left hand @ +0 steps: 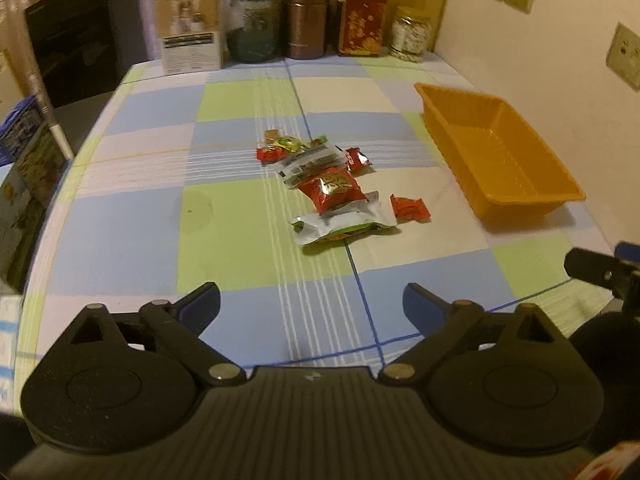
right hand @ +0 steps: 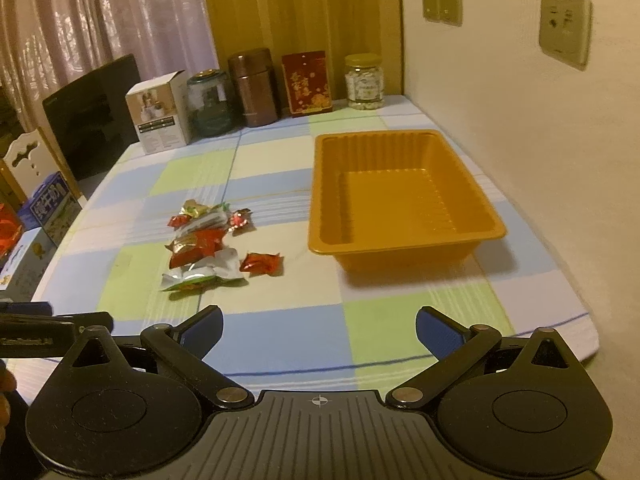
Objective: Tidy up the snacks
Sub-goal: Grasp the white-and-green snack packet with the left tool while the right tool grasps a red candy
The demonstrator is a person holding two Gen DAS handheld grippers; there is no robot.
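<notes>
A small pile of snack packets (left hand: 320, 172) lies on the checked tablecloth: a red packet (left hand: 333, 191) on top, a silver-green pouch (left hand: 344, 222) in front, a small red candy (left hand: 410, 208) to the right. The pile also shows in the right wrist view (right hand: 200, 248), with the red candy (right hand: 261, 263) beside it. An empty orange tray (left hand: 500, 152) stands to the right, also in the right wrist view (right hand: 396, 200). My left gripper (left hand: 312, 300) is open and empty, well short of the pile. My right gripper (right hand: 319, 326) is open and empty near the table's front edge.
At the back stand a white box (left hand: 190, 30), a green jar (left hand: 254, 26), a brown canister (left hand: 306, 18), a red box (left hand: 362, 24) and a glass jar (left hand: 410, 34). A wall (right hand: 540, 140) runs close along the right. Boxes (right hand: 44, 208) and a chair sit off the left edge.
</notes>
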